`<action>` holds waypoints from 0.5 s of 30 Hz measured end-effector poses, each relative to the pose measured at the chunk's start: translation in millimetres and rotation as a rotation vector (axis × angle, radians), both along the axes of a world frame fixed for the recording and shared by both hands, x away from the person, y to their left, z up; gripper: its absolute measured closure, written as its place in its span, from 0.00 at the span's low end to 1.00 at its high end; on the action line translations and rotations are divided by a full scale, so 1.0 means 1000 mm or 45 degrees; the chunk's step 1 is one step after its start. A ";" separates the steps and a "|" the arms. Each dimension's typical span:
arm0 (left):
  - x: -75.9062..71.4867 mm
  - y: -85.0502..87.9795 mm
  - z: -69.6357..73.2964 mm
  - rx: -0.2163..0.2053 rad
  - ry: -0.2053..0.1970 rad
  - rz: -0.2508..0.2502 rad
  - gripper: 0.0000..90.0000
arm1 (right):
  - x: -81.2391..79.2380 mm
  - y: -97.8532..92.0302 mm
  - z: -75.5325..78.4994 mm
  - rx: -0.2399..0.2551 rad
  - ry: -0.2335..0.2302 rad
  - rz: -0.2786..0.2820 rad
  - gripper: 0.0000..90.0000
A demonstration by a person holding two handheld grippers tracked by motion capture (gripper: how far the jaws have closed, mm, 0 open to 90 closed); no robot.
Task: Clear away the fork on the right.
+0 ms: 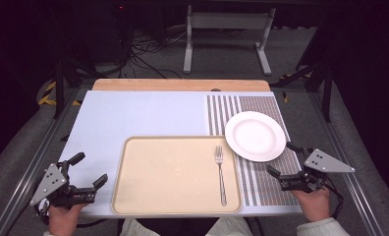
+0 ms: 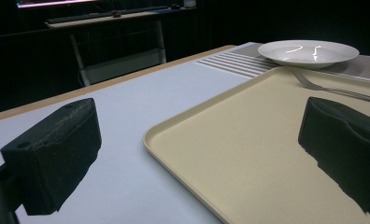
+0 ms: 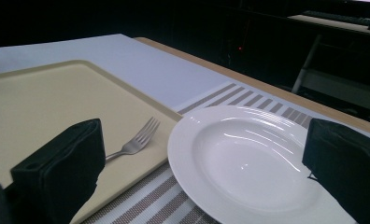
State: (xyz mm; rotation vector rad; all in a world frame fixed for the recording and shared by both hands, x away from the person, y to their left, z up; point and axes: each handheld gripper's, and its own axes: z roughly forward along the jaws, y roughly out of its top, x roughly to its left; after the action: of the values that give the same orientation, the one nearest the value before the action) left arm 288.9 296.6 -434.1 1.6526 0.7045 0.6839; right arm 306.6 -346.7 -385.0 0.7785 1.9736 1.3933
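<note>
**Beige tray centred, both grippers spread at the near corners**

Beige plastic took up the middle of the table: a tray (image 1: 175, 175) with its near rim close to the table's front edge. At the far left the left gripper (image 1: 90, 169) sat over bare pale tabletop (image 1: 143, 114) just off the tray's left rim, its jaws spread wide with nothing between them. A broad open strip of table ran behind the tray to the wooden back edge (image 1: 181, 85).

On the tray's right part lay a fork (image 1: 220, 174), tines pointing away from the person. Right of it, a striped placemat (image 1: 261, 179) carried a white plate (image 1: 255, 135), whose rim just overlapped the tray's far right corner. The right gripper (image 1: 287, 160) hovered over the mat near the plate's front rim, jaws apart and empty.

The left gripper view showed the tray's raised, rounded corner (image 2: 148, 137) from low down; the right gripper view showed the plate's deep well (image 3: 246, 163) and the fork tines (image 3: 145, 130) beside it.

No writing was legible anywhere.
</note>
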 end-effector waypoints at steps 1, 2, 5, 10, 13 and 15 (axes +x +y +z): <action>0.000 0.000 0.000 0.005 0.002 -0.006 0.00 | 0.000 -0.002 -0.002 0.003 -0.005 -0.009 0.00; 0.000 0.000 0.000 0.006 0.000 -0.007 0.00 | -0.001 -0.005 -0.004 0.005 -0.015 -0.021 0.00; 0.000 -0.001 0.001 0.011 -0.004 -0.019 0.00 | 0.000 -0.012 -0.013 0.039 -0.020 -0.024 0.00; 0.000 -0.003 0.001 0.017 -0.012 -0.029 0.00 | 0.000 -0.015 -0.022 0.026 -0.017 -0.016 0.00; 0.001 -0.003 0.001 0.015 -0.012 -0.033 0.00 | -0.001 -0.019 -0.027 0.031 -0.034 -0.041 0.00; 0.001 -0.003 0.001 0.011 -0.012 -0.033 0.00 | -0.001 -0.020 -0.030 0.025 -0.035 -0.051 0.00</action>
State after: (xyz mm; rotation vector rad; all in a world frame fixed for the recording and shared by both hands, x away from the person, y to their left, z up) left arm 289.6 293.4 -433.1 1.6630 0.6730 0.6769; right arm 306.0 -366.4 -414.6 0.7997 1.9156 1.3948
